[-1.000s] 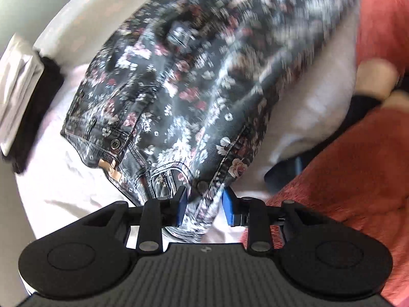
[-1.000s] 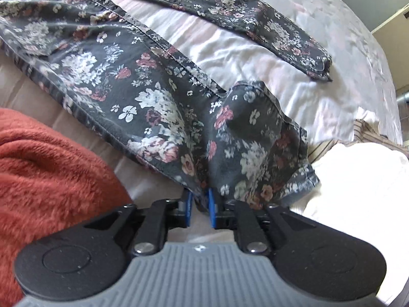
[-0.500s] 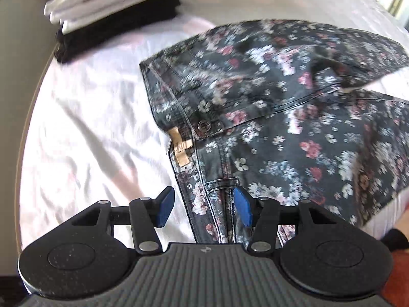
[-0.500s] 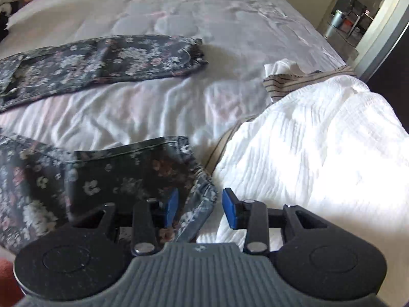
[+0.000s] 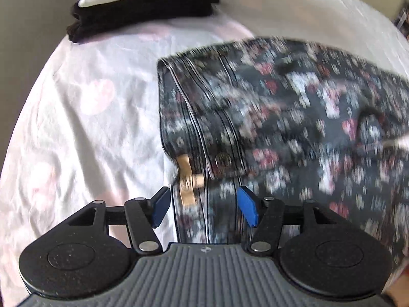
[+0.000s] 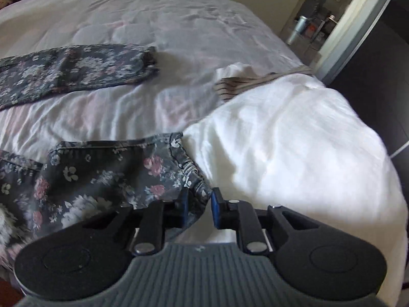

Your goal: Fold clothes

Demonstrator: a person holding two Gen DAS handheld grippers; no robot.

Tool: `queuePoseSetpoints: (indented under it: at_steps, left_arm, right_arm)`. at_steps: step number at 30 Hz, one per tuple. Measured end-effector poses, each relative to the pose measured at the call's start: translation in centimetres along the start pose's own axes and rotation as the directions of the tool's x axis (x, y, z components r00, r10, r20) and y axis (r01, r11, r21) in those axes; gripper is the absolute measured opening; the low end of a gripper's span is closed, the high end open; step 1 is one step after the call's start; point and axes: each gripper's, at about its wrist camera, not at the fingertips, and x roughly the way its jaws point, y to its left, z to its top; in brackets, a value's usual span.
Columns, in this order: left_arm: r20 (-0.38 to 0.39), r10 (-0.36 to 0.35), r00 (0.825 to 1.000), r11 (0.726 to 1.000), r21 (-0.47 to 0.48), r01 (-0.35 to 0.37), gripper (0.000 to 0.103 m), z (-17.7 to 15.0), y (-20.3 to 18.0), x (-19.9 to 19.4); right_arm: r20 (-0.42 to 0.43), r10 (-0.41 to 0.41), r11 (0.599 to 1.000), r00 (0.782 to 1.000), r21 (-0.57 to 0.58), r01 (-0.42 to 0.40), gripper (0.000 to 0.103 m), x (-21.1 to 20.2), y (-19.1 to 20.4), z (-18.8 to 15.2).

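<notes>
On bed (image 6: 153,25), left tongs (image 5: 203,207) gape over trousers (image 5: 281,128); right tongs (image 6: 199,206) clasp hem.

Left wrist view: low over the bed (image 5: 76,117), looking forward along the left gripper (image 5: 203,206) at the trousers' (image 5: 281,128) waistband, close, blurred; folded stack (image 5: 143,7) at far edge.

Right wrist view: low over the bed (image 6: 179,25), looking along the right gripper (image 6: 199,204) across a trouser hem toward a doorway (image 6: 319,20).

Shared: the trousers (image 6: 102,176) and the bed.
</notes>
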Motion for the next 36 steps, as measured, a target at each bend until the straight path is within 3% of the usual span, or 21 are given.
queuePoseSetpoints:
  at_steps: [4, 7, 9, 10, 16, 19, 24, 29, 30, 33, 35, 36]
  left_arm:
    - [0.073, 0.003, 0.997, 0.990, -0.144, 0.008, 0.078, 1.9, 1.6, 0.8]
    - [0.098, 0.018, 0.995, 0.977, -0.211, 0.004, 0.079, 3.3, 2.5, 1.7]
    - [0.115, 0.028, 0.993, 0.967, -0.256, 0.002, 0.079, 4.2, 3.1, 2.4]
    - [0.123, 0.034, 0.992, 0.961, -0.278, 0.001, 0.079, 4.7, 3.4, 2.7]
    - [0.115, 0.028, 0.993, 0.935, -0.354, 0.015, 0.079, 6.7, 4.6, 5.7]
    - [0.131, 0.034, 0.991, 0.929, -0.369, 0.017, 0.079, 7.3, 4.8, 6.7]
    - [0.148, 0.034, 0.988, 0.929, -0.369, 0.023, 0.082, 8.2, 5.1, 8.3]
    - [0.159, 0.040, 0.987, 0.948, -0.319, 0.013, 0.085, 9.6, 4.7, 9.5]
    - [0.163, 0.044, 0.986, 0.950, -0.312, 0.009, 0.083, 9.9, 4.5, 9.8]
    - [0.196, 0.057, 0.979, 0.961, -0.276, -0.001, 0.058, 10.3, 3.6, 9.6]
    - [0.216, 0.061, 0.975, 0.965, -0.260, -0.003, 0.042, 10.3, 3.1, 9.3]
    - [0.225, 0.063, 0.972, 0.968, -0.253, -0.004, 0.036, 10.4, 2.8, 9.1]
  right_arm:
    - [-0.085, -0.010, 0.997, 0.996, 0.070, 0.016, 0.020, 0.7, -1.9, -0.5]
    - [-0.096, -0.005, 0.998, 0.995, 0.060, 0.010, 0.024, 0.5, -1.3, -0.2]
    - [-0.058, -0.027, 0.998, 0.998, 0.056, 0.030, 0.034, -0.3, -0.8, 0.7]
    - [-0.029, -0.028, 0.998, 0.999, 0.054, 0.029, 0.034, -0.7, -0.4, 1.4]
    - [0.086, 0.132, 0.977, 0.988, 0.155, -0.144, 0.036, 0.5, 2.6, 7.6]
    - [0.118, 0.187, 0.951, 0.975, 0.227, -0.210, 0.048, 3.4, 4.7, 10.9]
    - [0.108, 0.212, 0.902, 0.971, 0.361, -0.237, 0.048, 9.2, 6.8, 14.8]
    - [0.093, 0.208, 0.865, 0.974, 0.447, -0.227, 0.053, 14.0, 8.1, 16.7]
    - [0.084, 0.209, 0.857, 0.974, 0.464, -0.224, 0.054, 14.9, 8.2, 16.9]
    - [0.059, 0.213, 0.830, 0.975, 0.515, -0.213, 0.055, 16.9, 8.6, 17.0]
    - [0.071, 0.204, 0.836, 0.976, 0.506, -0.212, 0.047, 17.0, 8.9, 16.8]
    - [0.085, 0.205, 0.847, 0.975, 0.484, -0.220, 0.036, 16.7, 8.9, 16.8]
